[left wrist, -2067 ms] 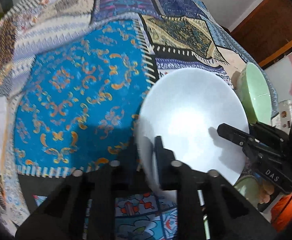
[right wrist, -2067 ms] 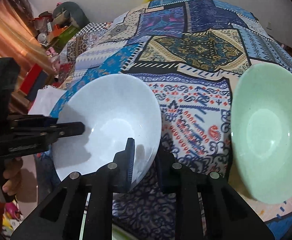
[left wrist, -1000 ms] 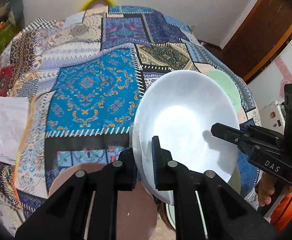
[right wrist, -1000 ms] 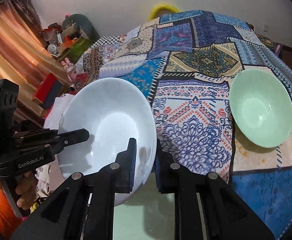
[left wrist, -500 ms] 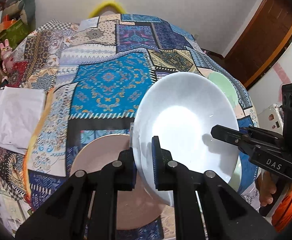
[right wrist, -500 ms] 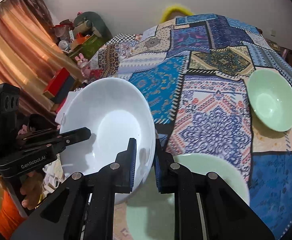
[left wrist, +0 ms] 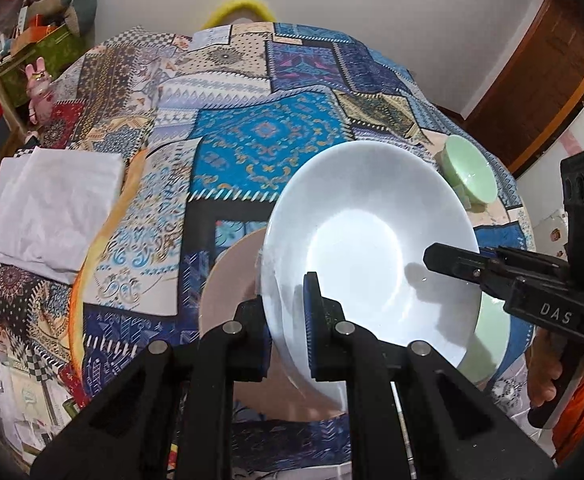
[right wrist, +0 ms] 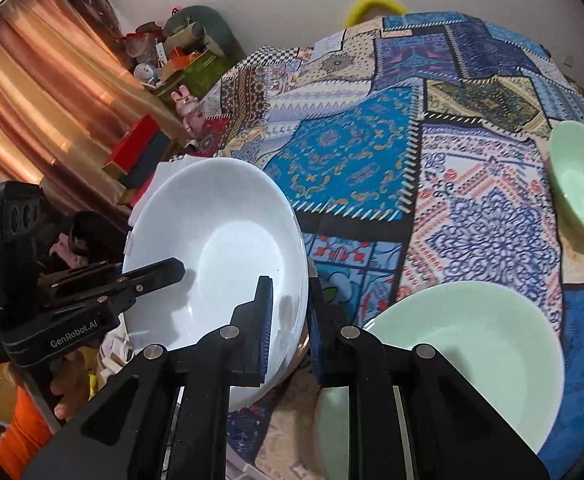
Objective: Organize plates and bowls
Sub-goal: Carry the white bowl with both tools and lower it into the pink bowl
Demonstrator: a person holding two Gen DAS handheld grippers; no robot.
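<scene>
Both the left gripper (left wrist: 288,320) and the right gripper (right wrist: 290,320) are clamping the white bowl (left wrist: 368,264), carrying it above the pink plate (left wrist: 228,292); next, it probably needs lowering onto that plate.

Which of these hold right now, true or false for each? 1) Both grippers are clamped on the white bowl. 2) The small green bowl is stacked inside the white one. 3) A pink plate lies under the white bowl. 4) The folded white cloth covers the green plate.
1) True: the left gripper and the right gripper each pinch the rim of the white bowl.
2) False: the small green bowl sits apart on the patchwork cloth.
3) True: the pink plate shows beneath it.
4) False: the folded white cloth lies far from the green plate.
</scene>
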